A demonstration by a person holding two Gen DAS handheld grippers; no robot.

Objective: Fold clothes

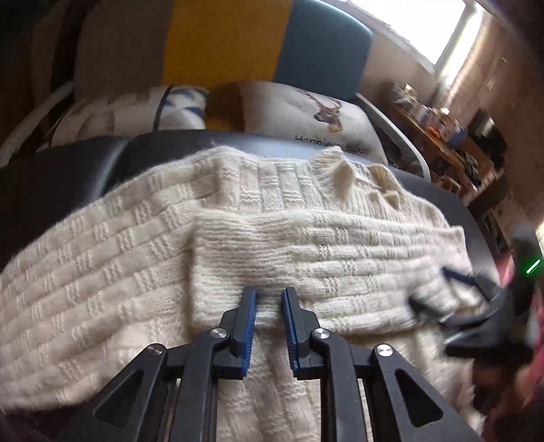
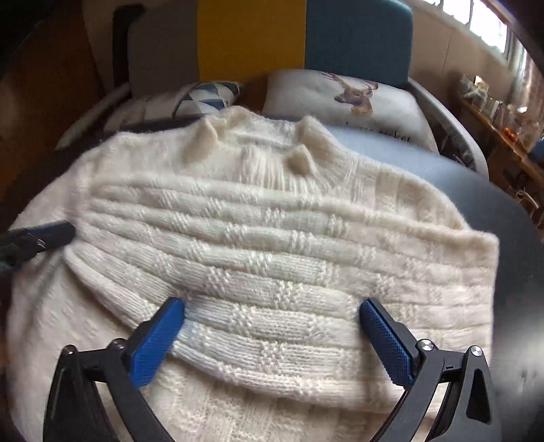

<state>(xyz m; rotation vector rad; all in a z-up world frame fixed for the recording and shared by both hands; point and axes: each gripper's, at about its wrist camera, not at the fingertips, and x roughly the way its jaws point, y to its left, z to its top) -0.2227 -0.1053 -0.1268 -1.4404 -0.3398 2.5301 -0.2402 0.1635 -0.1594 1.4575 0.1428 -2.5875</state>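
Observation:
A cream cable-knit sweater [image 1: 102,258] lies spread on a dark padded surface [image 1: 61,170], with one sleeve [image 1: 306,251] folded across its body. My left gripper [image 1: 269,294] is at the near edge of that sleeve's cuff, its blue-padded jaws closed down to a narrow gap with the knit pinched between them. In the right wrist view the same sweater [image 2: 258,190] fills the frame, collar [image 2: 272,136] at the far side. My right gripper [image 2: 272,311] is wide open, its fingers straddling the folded sleeve [image 2: 272,289]. The blurred left gripper [image 2: 37,234] shows at the left edge.
Behind the sweater lie a deer-print cushion [image 1: 316,115] and a blue-patterned cushion [image 1: 176,105] against yellow and teal panels [image 1: 224,37]. A cluttered wooden shelf [image 1: 438,129] runs along the right under a bright window [image 1: 414,23]. The right gripper [image 1: 438,295] shows blurred at the sweater's right side.

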